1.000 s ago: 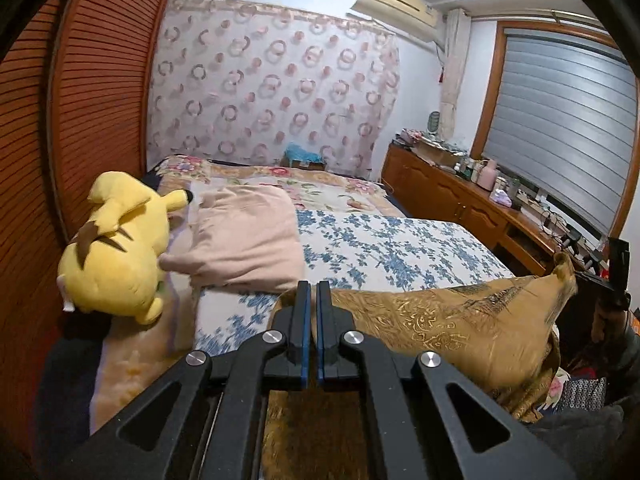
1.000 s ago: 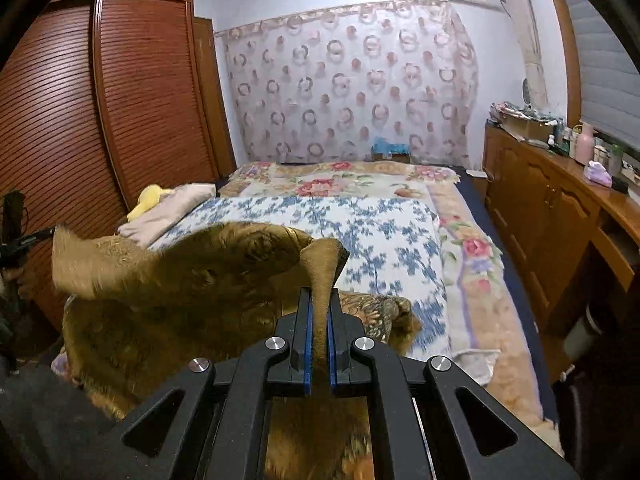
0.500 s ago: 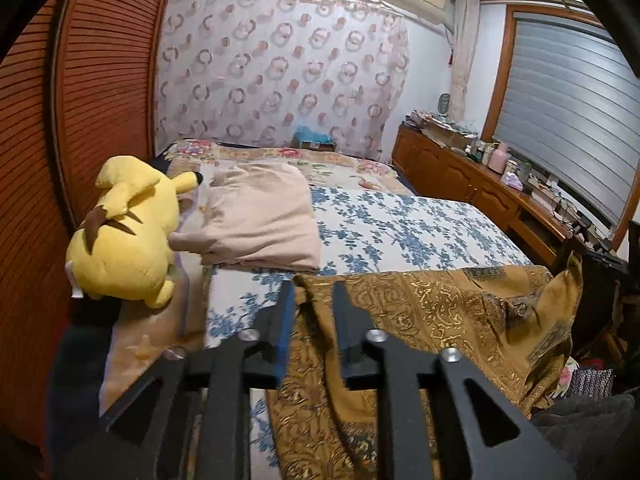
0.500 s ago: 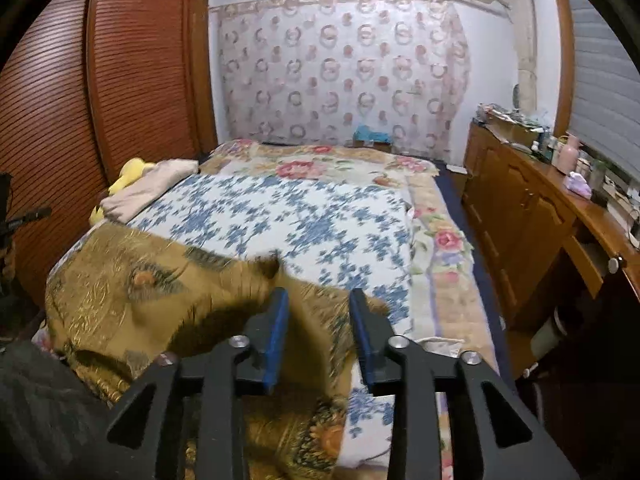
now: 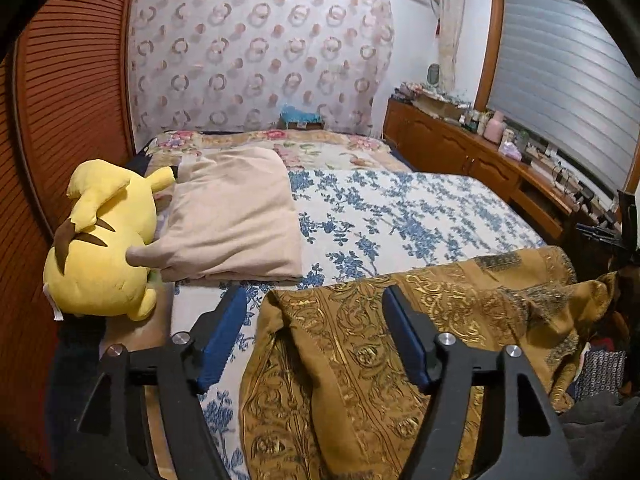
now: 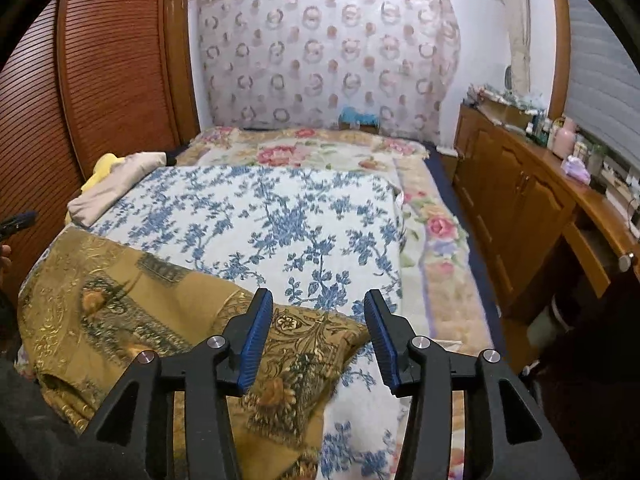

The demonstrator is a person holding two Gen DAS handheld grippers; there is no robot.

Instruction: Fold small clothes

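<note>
Gold cloth [image 5: 400, 344] lies loose (on the bed [image 5: 400, 216]); both claws opening, empty.

A patterned garment [image 5: 400, 344] lies spread across the near end of the bed [image 5: 400, 216]. Beyond it to the left, a folded cloth [image 5: 236, 220] rests on the bedspread, touching a plush toy [image 5: 100, 240] at the bed's left edge. A wardrobe [image 6: 100, 80] stands left of the bed, a sideboard [image 6: 520, 200] right, and a curtain [image 5: 260, 60] hangs behind.
</note>
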